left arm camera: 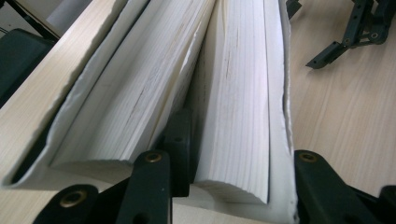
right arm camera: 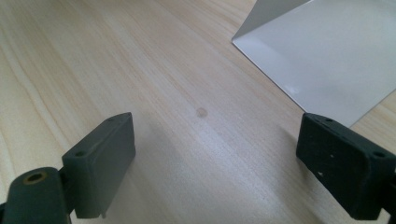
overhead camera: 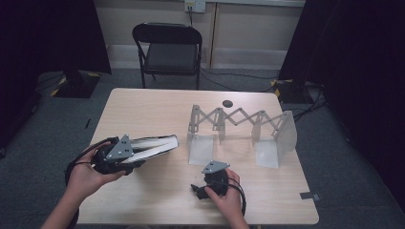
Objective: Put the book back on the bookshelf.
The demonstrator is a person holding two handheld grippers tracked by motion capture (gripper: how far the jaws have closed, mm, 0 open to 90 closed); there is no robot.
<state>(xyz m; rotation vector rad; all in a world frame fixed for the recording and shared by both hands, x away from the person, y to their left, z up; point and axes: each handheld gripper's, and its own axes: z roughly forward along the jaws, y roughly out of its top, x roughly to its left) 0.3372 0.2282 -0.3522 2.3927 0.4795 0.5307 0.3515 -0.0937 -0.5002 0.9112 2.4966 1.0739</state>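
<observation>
- Left gripper (overhead camera: 138, 157) has hold of a thick white book (overhead camera: 155, 144), one jaw pushed in among the pages and the other outside the cover, so it is clamped on one part of the block
- We judge the grip is taken at the open page edge so the book can be carried tilted towards the rack; in the left gripper view the book (left arm camera: 187, 93) splays apart around the inner jaw
- Right gripper (overhead camera: 203, 191) rests low on the table (overhead camera: 143, 109), jaws spread wide with nothing between them; in the right gripper view bare wood lies between the jaws, probably waiting to assist
- White expanding book rack (overhead camera: 239, 129) stands unloaded just beyond the right gripper, its near plate (right arm camera: 327, 56) flat on the table
- Book is at the table's left, near the front edge, off the rack
- Spine and title are hidden; we cannot tell whether the book's far end touches the table
- Small dark disc (overhead camera: 228, 103) behind the rack is too small to identify
</observation>
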